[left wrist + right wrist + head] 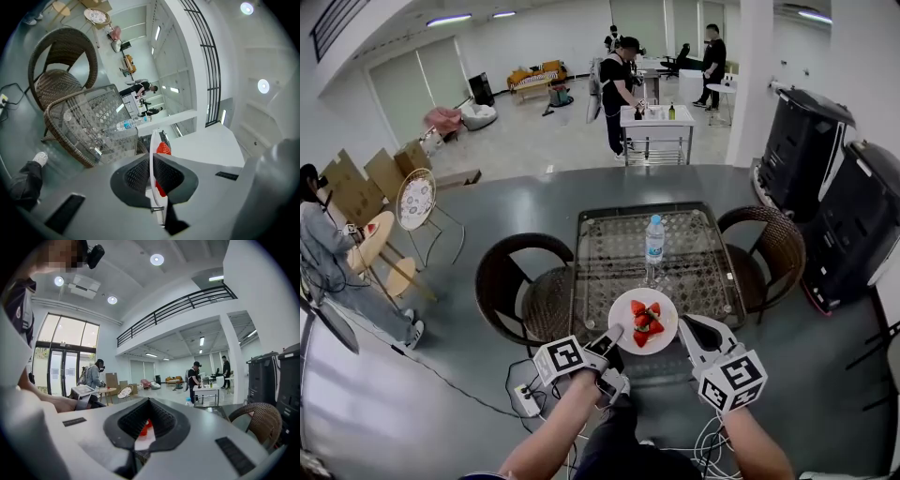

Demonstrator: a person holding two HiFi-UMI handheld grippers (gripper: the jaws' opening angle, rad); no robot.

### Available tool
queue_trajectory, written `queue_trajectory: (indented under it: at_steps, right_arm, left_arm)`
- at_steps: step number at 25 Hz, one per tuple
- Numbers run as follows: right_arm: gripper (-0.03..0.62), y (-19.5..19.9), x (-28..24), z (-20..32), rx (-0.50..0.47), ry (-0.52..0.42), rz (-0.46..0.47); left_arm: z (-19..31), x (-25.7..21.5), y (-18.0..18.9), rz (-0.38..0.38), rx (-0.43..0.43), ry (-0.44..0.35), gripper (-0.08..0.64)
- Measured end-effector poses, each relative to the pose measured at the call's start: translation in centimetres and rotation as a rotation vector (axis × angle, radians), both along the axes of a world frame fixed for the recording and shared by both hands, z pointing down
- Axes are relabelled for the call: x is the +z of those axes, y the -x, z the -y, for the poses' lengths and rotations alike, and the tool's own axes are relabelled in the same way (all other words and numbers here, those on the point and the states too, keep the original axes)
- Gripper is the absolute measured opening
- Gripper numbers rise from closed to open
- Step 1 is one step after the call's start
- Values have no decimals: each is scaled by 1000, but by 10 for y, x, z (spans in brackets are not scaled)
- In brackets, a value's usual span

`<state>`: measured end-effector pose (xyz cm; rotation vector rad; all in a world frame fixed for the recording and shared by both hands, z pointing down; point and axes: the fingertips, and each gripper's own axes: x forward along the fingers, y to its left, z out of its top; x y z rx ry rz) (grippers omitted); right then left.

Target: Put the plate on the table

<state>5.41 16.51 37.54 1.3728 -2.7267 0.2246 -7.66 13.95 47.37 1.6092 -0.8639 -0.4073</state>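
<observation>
Plate [665, 309], white, round, no long axis: held level, face up, strawberries [643, 322] on it, over bench [609, 253] near edge. Left tool [617, 335] and right tool [682, 324] clamp opposite rims.

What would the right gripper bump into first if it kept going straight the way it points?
The right gripper pinches the plate; carried straight on, the water bottle on the table looks first, though depth is unclear.
</observation>
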Motion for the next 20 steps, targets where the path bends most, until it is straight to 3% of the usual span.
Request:
queue_trajectory:
  at_steps: [20]
  right_arm:
    - [5, 36, -11, 188, 77, 9, -35]
  left_arm:
    - [196, 1, 37, 10, 73, -2, 17]
